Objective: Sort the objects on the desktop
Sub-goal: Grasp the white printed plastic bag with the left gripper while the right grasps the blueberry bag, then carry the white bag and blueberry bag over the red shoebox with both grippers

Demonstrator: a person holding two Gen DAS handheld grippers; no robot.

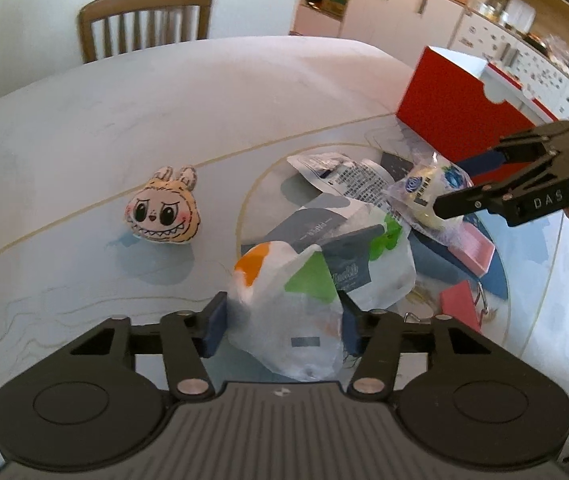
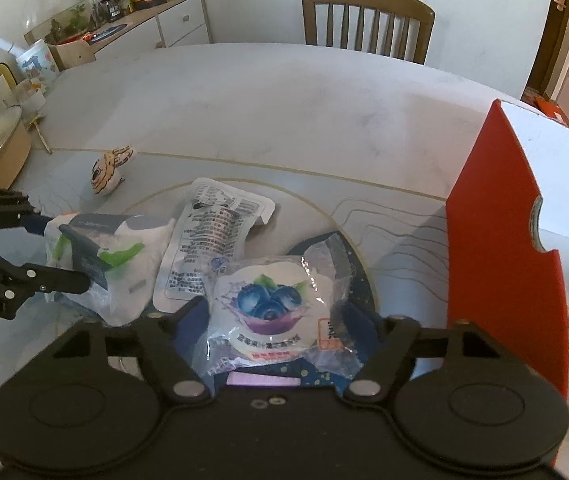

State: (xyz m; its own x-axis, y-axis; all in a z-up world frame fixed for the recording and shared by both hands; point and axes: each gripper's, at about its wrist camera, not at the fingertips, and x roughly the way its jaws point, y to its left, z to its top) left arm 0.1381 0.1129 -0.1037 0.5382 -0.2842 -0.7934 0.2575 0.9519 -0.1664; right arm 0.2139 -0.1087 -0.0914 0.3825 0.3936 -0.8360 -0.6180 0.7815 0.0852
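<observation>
Blueberry snack packet [image 2: 274,312], "DAS"-marked right tongs [image 1: 450,186].

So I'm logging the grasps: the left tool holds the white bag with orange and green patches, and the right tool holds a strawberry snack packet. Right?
Not quite. The right wrist view shows blueberries, not strawberries, on the snack packet in the right tool. The left tool does hold the white bag with orange and green patches.

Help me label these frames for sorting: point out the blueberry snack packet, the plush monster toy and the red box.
blueberry snack packet [image 2: 270,306], right wrist view, on the printed blueberries.
plush monster toy [image 1: 163,213], left wrist view, on its face.
red box [image 2: 500,256], right wrist view, on its red side wall.
</observation>
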